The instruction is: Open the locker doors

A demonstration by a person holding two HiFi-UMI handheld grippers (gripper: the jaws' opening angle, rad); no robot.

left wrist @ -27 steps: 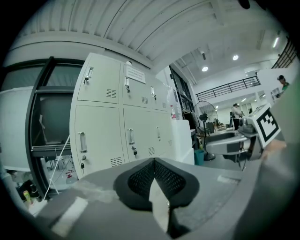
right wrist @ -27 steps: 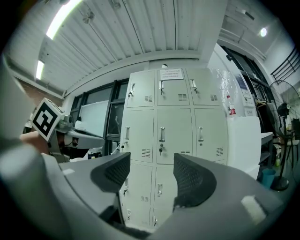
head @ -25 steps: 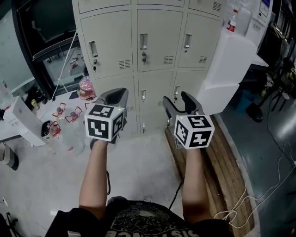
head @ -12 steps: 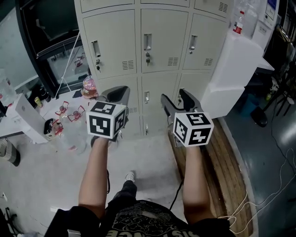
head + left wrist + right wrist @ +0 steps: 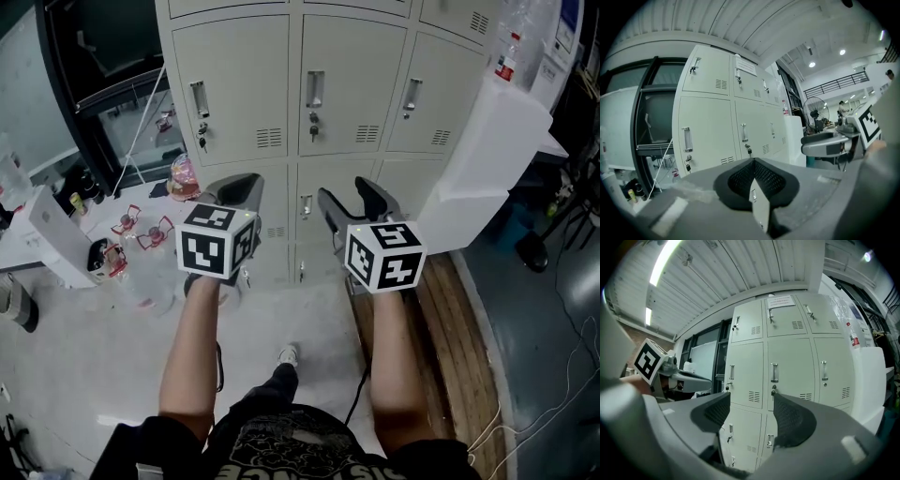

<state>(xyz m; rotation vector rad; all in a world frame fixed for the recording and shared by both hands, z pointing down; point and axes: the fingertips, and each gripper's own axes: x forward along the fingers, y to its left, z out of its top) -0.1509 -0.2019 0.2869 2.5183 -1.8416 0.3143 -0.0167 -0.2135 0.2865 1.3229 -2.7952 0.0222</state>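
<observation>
Head view shows all the locker doors (image 5: 246, 84) shut, none opened yet; the left gripper (image 5: 239, 186) has its jaws together, the right gripper (image 5: 343, 195) apart and empty.

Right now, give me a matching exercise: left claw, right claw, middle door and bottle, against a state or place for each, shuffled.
1 left claw
2 right claw
3 middle door
4 bottle

A closed, key in lock
B on the white cabinet
C open, empty
D shut, empty

Pairs: 1-D, 2-C, 3-A, 4-B
</observation>
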